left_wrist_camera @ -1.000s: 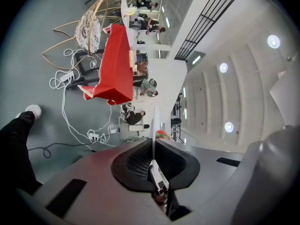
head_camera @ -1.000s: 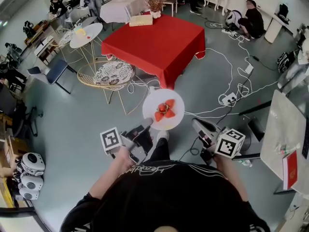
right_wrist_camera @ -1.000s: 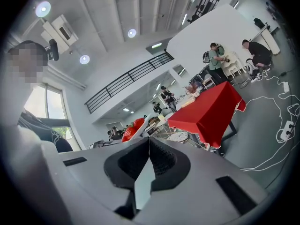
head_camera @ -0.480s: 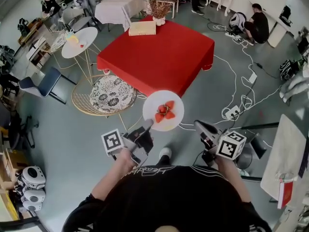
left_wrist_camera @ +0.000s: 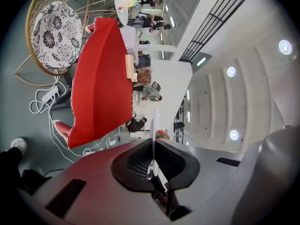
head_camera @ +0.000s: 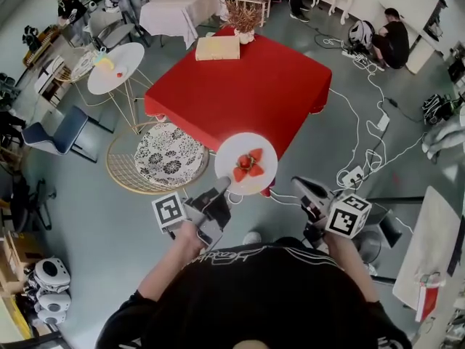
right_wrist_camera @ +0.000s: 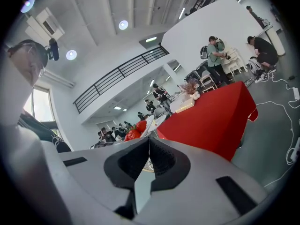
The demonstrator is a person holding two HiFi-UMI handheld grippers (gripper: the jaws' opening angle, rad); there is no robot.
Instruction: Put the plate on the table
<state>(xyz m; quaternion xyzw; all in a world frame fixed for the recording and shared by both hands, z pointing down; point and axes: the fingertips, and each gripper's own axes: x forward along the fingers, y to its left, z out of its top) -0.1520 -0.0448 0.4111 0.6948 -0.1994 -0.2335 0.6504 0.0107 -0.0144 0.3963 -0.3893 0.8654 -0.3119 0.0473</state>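
Note:
A white plate point(head_camera: 245, 164) with red strawberries point(head_camera: 248, 164) on it is held level by its near rim in my left gripper point(head_camera: 224, 187), which is shut on it. In the left gripper view the plate point(left_wrist_camera: 153, 123) shows edge-on as a thin white line between the jaws. It hangs over the near corner of the red-clothed table point(head_camera: 251, 82). My right gripper point(head_camera: 300, 187) is to the right of the plate and apart from it, shut and empty. In the right gripper view its jaws meet, with the strawberries point(right_wrist_camera: 139, 127) and the red table point(right_wrist_camera: 211, 118) beyond.
A wicker chair with a patterned cushion point(head_camera: 167, 156) stands left of the red table's near corner. A box point(head_camera: 217, 48) and a dried plant point(head_camera: 245, 14) sit at the table's far edge. White cables and a power strip point(head_camera: 354, 174) lie on the floor to the right. A round white table point(head_camera: 116, 58) is far left.
The person has walked towards the red table, which has come closer in the head view. The plate now overlaps the table's near corner. Both grippers keep their pose and grip.

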